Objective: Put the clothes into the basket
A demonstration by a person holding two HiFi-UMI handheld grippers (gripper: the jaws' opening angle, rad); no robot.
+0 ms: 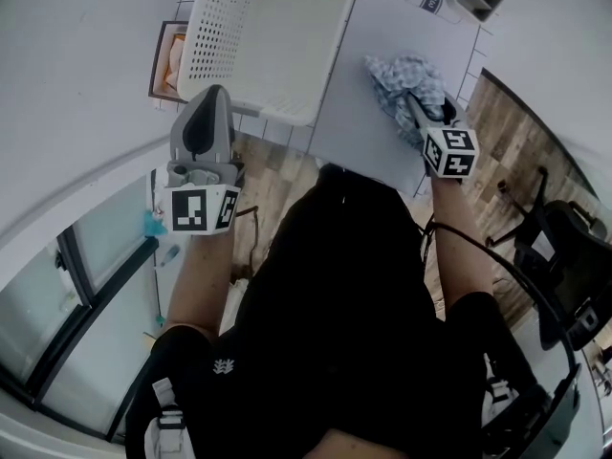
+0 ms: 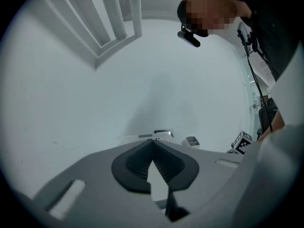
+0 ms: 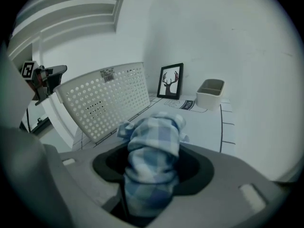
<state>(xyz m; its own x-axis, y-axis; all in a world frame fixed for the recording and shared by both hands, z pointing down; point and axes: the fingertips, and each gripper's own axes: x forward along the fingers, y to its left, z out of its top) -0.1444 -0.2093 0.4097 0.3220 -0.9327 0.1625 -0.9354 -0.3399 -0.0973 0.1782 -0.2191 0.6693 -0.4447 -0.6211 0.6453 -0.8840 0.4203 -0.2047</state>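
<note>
Head view. The white perforated basket stands at 11 o'clock on the pale table. The blue checked cloth lies bunched on the table at 1 o'clock, beside the basket and not in it. The right gripper points down into the bundle. The left gripper hangs at 9 o'clock, just short of the basket's near rim, carrying nothing.

Left gripper view. The jaws meet at their tips with nothing between them. Beyond them is only bare wall and, at 3 o'clock, the person's dark sleeve.

Right gripper view. The jaws are closed onto a fold of the cloth, which fills the gap and spills forward over the pads. The basket stands at 10 o'clock, a framed deer picture at 12 o'clock, and a small grey bin at 1 o'clock.

Hazards, as judged from this position:
- The grip appears to hold one fold only. On lifting, the loose remainder may slide out and drop back onto the table.
- Trailing fabric may catch on the basket rim during transfer and tip the light basket.
- A low carry path may drag the cloth across the table.
</note>
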